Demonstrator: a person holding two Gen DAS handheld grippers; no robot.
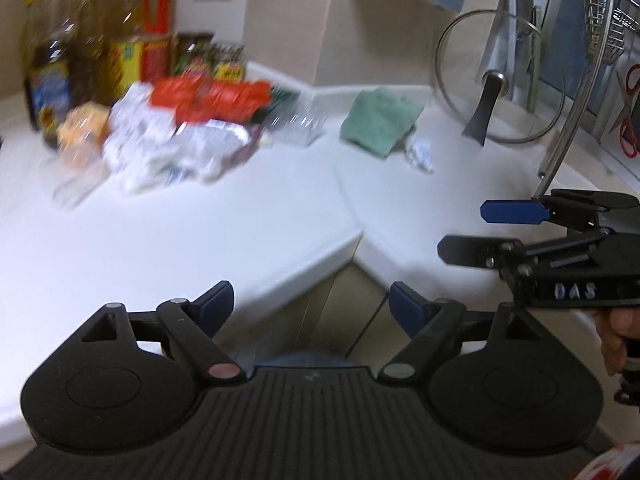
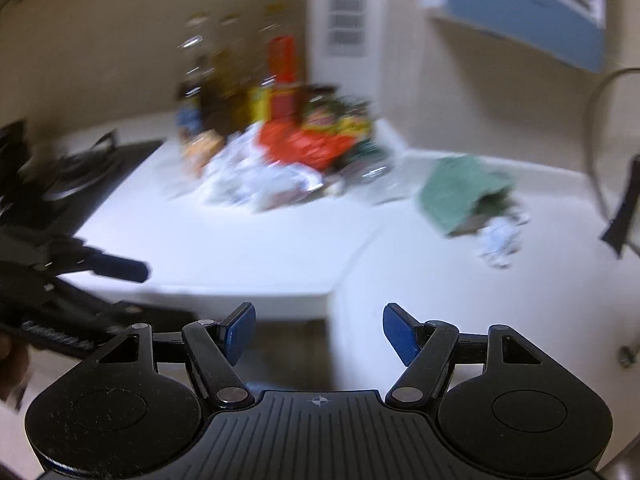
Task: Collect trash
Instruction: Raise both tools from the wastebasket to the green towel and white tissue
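Left gripper (image 1: pixel 310 306), black with blue pads, was released: jaws spread apart, nothing between them, only the edge of the white L-shaped countertop (image 1: pixel 224 216) beneath. No earlier frame to compare. Right gripper (image 2: pixel 319 334) likewise stood spread and empty, over the counter's inner corner. Each showed in the other's view: the right one off to the right of the left gripper, a hand (image 1: pixel 618 338) partly visible behind it.

Ahead of both, bare counter. Further ahead and left of the left gripper lay the heap of crumpled white paper and red wrappers (image 1: pixel 188 128) (the trash; blurred, individual pieces hard to separate). A small crumpled white scrap (image 1: pixel 420 154) lay ahead and right, just beside a folded green cloth (image 1: pixel 378 120).

Behind the heap, against the beige wall, stood oil bottles and jars (image 1: pixel 132 48). Far right, a glass pot lid (image 1: pixel 498 84) stood upright.
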